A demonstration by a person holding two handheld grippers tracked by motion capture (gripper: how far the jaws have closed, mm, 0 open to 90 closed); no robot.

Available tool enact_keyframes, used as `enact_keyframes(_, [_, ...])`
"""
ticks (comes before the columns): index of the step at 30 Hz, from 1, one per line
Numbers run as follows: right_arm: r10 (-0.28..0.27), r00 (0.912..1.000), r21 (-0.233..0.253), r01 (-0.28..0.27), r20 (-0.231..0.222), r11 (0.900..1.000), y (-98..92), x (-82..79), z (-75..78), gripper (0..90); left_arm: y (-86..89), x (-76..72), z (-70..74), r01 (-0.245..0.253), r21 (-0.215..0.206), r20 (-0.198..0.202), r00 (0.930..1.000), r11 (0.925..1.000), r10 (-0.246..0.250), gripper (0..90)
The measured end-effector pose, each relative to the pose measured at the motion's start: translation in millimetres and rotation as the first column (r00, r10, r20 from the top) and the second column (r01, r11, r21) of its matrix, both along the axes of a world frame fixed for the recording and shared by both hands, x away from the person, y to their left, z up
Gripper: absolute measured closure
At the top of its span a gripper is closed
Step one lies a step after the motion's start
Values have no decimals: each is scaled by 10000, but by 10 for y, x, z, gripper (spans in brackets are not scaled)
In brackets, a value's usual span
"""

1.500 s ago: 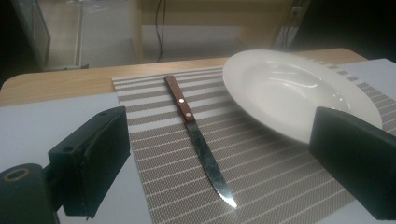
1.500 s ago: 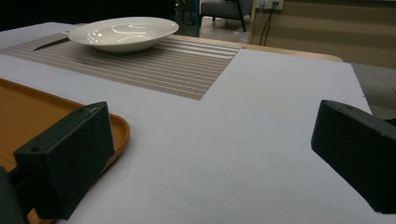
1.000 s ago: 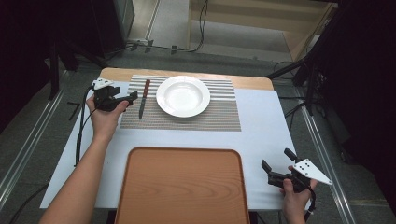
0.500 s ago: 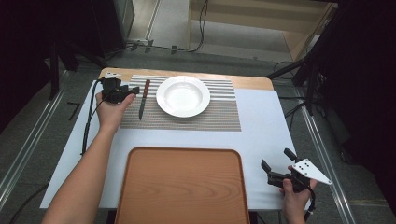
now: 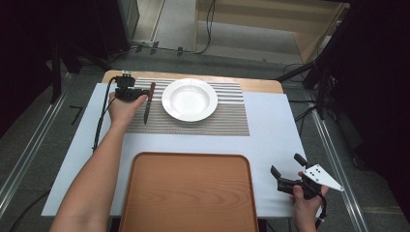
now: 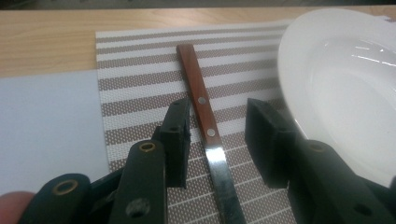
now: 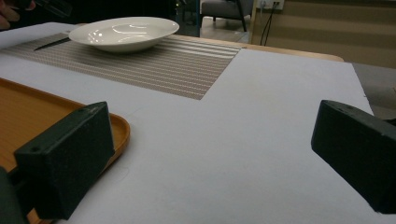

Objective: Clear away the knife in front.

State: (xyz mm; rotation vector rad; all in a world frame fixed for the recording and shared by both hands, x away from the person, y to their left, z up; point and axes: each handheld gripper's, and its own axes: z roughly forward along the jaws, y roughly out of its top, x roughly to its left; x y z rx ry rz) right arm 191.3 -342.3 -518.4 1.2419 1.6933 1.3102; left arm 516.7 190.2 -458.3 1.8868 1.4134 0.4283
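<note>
Left gripper (image 5: pixel 143 94): far left, arm stretched out, jaws apart.
Right gripper (image 5: pixel 286 172): near right, jaws wide.

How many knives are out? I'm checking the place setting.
1. The knife lies on the striped placemat, left of the white plate, between the open left gripper's jaws.

Hidden and cut-off items

In the left gripper view the knife (image 6: pixel 205 126) blade runs off the bottom edge, its tip unseen; the plate (image 6: pixel 341 88) is cut by the right edge. In the right gripper view the tray (image 7: pixel 42 116) leaves the frame at left, and the right jaw is clipped at the edge.
</note>
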Motion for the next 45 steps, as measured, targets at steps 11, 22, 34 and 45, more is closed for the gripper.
enact_keyframes(11, [-4, 10000, -7, 4, -8, 10000, -3, 2, -1, 0, -116, 133, -99, 111, 367, -914, 9958, 9993, -77, 654])
enact_keyframes(22, [-7, 10000, -5, 7, -1, 10000, 0, 5, -2, 0, -194, 208, -178, 31, 835, -1259, 9920, 9965, 74, 669])
enact_keyframes(34, [-8, 10000, 13, 8, -15, 10000, -5, 3, -3, 0, -286, 274, -266, -225, 1365, -1424, 9889, 9904, 421, 705])
enact_keyframes(45, [-4, 10000, 21, 4, -7, 10000, -6, 4, -4, 0, -294, 259, -240, 169, 1873, -1626, 9866, 9822, 140, 767])
